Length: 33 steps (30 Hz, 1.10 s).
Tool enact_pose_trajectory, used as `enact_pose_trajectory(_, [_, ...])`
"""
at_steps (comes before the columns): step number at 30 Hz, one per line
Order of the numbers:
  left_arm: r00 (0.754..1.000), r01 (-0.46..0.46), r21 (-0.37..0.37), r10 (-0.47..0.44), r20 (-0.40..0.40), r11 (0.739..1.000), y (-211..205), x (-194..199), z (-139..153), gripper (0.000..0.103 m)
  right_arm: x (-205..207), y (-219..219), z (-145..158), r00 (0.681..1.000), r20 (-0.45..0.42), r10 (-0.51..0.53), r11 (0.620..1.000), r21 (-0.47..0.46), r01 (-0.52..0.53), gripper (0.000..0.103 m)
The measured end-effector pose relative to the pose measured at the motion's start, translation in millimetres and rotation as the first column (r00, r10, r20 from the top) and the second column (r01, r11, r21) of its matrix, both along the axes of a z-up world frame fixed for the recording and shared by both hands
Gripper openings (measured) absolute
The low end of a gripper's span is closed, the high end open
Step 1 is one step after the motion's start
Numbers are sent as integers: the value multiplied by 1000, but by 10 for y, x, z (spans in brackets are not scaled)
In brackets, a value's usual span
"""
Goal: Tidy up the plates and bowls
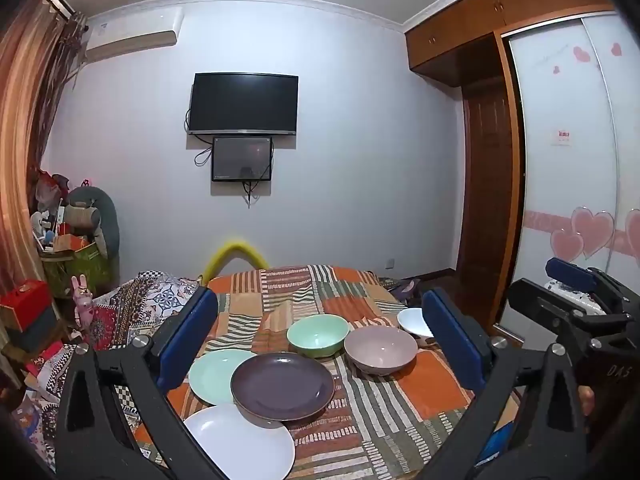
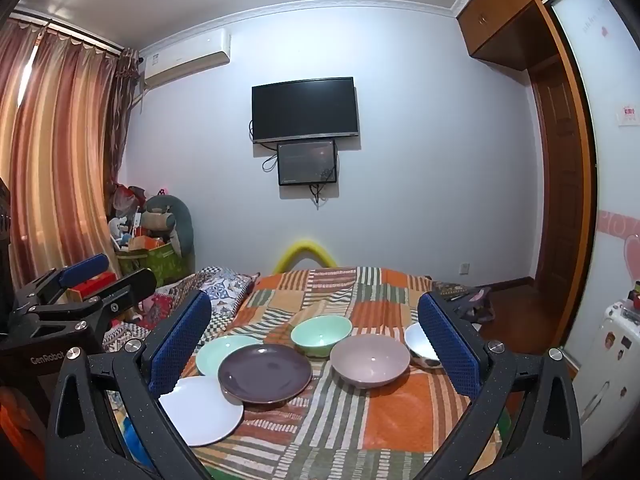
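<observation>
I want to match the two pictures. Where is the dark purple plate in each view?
Left wrist view: the dark purple plate lies low and left of centre, overlapping the green plate and the white plate.
Right wrist view: the dark purple plate lies low and left of centre, again between those two plates.
Shared landmark: the green bowl just behind it, to the right.

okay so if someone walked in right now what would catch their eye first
Probably the dishes on the patchwork cover: a dark purple plate overlapping a green plate and a white plate, with three bowls to their right. Behind, a black TV hangs on the far wall.
</observation>
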<state>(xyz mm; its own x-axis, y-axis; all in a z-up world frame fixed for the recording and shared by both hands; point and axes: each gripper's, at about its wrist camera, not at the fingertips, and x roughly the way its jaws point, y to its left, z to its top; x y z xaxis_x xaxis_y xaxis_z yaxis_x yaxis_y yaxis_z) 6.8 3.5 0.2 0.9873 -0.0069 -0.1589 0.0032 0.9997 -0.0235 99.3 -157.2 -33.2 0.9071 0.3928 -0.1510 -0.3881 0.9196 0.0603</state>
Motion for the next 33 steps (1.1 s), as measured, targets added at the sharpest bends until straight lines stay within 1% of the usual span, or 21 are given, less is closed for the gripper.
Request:
enact_pose_trajectory(5, [1000, -1, 10, 1, -2, 1000, -68, 3, -52, 103, -3, -22, 11, 1000, -1, 1, 1000, 4, -1, 103])
enact_pose_trajectory(33, [1000, -3, 6, 3, -23, 1000, -83, 60, -75, 103, 23, -46, 10, 1000, -9, 8, 1000, 2, -8, 103])
